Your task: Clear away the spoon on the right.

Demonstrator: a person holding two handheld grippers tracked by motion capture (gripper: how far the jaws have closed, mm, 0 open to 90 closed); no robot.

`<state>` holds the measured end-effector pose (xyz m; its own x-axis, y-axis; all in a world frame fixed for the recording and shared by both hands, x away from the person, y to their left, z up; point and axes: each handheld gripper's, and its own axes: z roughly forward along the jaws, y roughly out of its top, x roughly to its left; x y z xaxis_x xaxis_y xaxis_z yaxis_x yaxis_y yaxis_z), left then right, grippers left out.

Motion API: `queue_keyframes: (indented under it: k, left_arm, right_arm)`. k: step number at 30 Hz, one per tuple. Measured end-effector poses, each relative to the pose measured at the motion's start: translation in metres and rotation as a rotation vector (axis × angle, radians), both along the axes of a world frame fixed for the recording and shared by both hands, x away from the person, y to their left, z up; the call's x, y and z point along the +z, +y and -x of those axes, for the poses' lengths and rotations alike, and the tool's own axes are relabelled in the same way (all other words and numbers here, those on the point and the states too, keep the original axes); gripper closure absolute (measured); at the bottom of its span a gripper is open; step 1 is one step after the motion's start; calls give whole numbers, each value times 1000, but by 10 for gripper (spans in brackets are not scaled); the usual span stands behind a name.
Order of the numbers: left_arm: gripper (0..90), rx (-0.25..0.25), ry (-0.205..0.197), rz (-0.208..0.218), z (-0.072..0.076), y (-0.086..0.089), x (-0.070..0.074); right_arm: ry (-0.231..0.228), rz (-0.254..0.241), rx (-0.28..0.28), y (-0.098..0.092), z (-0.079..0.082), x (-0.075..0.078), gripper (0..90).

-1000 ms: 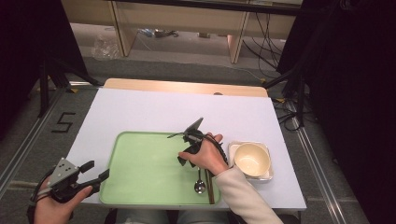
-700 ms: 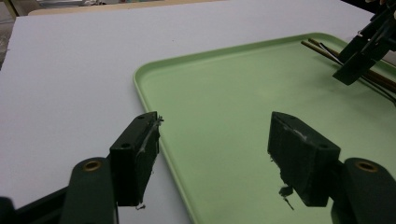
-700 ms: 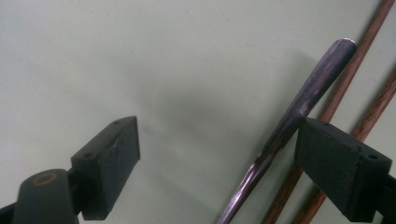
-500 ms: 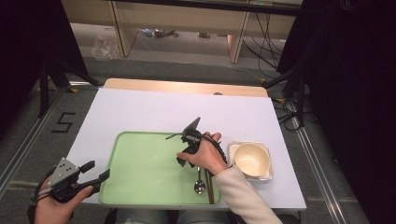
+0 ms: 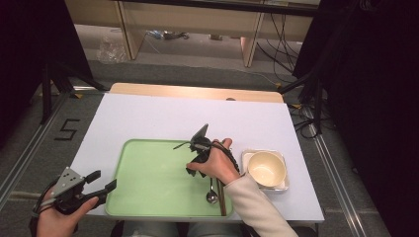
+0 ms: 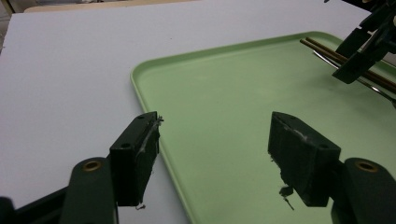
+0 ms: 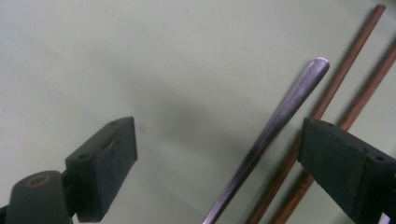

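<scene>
Right hand-held gripper [image 7: 215,154] hangs open over the spoon [image 7: 275,126] handle, w/ chopsticks [image 7: 336,98] just beside, near the tray's [image 5: 148,148] right edge. Shift the jaws to straddle the spoon only (skip the sticks), then close. Left hand-held gripper [image 6: 210,149] open, idle at the bench's near-left corner.

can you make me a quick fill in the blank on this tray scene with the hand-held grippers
1. The spoon and the chopsticks lie on the ____ tray.
2. The jaws of the right hand-held gripper stand ____, with nothing gripped.
3. The cream bowl sits to the ____ of the tray in the high view.
4. The left hand-held gripper has ____ between its jaws.

Missing words: green; open; right; nothing
</scene>
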<state>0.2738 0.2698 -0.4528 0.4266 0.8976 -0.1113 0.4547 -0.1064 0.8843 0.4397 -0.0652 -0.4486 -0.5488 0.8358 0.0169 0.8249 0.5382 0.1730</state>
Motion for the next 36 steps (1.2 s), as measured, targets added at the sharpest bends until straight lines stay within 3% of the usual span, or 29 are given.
queue_keyframes:
  k: [7,12,20,22,32,36]
  left_arm:
    - [335,0,-3,1,0,0,0]
    - [335,1,-6,4,0,1,1]
    - [336,2,-10,0,0,1,1]
    - [335,3,-11,2,0,1,1]
    - [335,4,-10,1,1,1,1]
    - [335,1,-11,1,0,1,1]
  right_arm:
    - [-12,-19,-3,-2,0,3,186]
    - [-6,-75,-14,-9,-5,10,387]
    - [-56,-113,-43,-21,-9,25,523]
    - [-54,-116,-83,-24,-9,32,577]
    - [-100,-158,-131,-63,-16,60,849]
    - [-108,-166,-150,-83,-19,71,872]
